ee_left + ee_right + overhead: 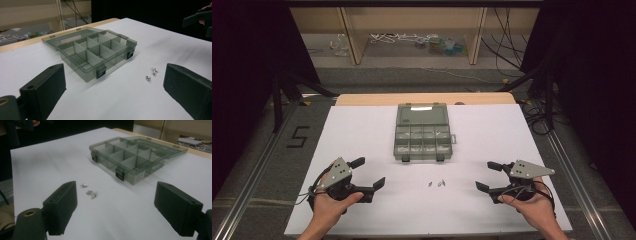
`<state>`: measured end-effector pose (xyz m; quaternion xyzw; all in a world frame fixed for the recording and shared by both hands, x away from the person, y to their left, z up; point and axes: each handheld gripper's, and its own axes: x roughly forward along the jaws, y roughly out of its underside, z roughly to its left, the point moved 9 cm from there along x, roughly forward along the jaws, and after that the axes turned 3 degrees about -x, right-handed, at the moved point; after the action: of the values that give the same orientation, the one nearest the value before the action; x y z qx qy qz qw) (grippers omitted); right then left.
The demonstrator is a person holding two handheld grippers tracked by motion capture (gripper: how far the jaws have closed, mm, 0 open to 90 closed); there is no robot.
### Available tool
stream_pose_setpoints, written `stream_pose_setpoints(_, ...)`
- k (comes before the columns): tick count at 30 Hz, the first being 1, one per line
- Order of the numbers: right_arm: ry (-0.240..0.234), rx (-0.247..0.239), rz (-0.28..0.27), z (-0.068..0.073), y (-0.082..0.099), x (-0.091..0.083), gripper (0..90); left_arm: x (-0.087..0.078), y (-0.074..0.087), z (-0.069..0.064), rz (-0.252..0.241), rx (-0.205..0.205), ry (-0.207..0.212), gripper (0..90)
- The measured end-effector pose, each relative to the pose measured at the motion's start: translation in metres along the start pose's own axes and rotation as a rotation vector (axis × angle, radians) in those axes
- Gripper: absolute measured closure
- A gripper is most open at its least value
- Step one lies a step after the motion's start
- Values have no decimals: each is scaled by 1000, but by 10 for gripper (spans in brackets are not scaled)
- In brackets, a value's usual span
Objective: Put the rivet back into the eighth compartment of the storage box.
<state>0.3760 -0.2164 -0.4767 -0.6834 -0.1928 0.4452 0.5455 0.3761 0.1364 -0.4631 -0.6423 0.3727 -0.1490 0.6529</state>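
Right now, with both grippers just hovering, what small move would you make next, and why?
Probably ease the right gripper in toward the small metal screws and lower its open jaws over one. The screws lie loose on the white table, in front of the compartment box, whose lid is folded back. Both the right and the left gripper are open and hold nothing.
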Motion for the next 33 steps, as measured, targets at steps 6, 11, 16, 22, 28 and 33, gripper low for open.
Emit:
stream_pose_setpoints(6, -16, -53, 66, 2, 2, 7, 213, 3, 4, -1, 24, 1, 0, 54)
stream_pose_setpoints(11, -30, -92, 133, 6, 4, 15, 226, 3, 5, -2, 32, 20, 2, 59)
stream_pose_setpoints(16, -64, -155, 245, 11, 7, 28, 246, 3, 5, -2, 36, 11, 0, 71)
stream_pose_setpoints(22, -104, -221, 391, 17, 9, 46, 259, 2, 6, -2, 44, 12, -3, 79)
stream_pose_setpoints(28, -147, -262, 495, 17, 12, 60, 266, 2, 6, 0, 46, 7, -8, 87)
stream_pose_setpoints(33, -184, -296, 583, 18, 18, 67, 268, 2, 6, 1, 44, 22, -11, 92)
